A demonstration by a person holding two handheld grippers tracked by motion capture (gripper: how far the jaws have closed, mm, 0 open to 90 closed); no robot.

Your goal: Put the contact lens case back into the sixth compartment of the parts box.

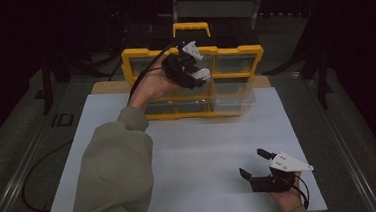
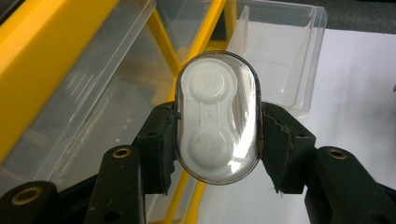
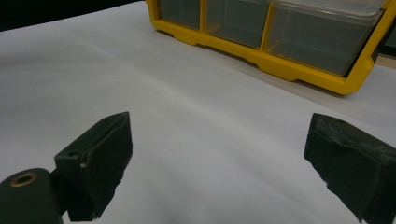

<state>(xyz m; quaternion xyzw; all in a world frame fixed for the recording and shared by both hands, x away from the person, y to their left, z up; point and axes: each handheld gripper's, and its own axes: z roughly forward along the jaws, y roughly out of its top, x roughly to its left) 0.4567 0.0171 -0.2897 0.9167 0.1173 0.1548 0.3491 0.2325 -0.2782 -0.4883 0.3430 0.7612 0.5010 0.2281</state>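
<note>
Left tongs are clamped on a small clear case with a white insert, held up before the yellow organiser at 12 o'clock on the bench. Right tongs lie gaping, nothing gripped, at 5 o'clock. Carrying is judged under way; next, the case must be lined up over the drawn-out drawer
</note>
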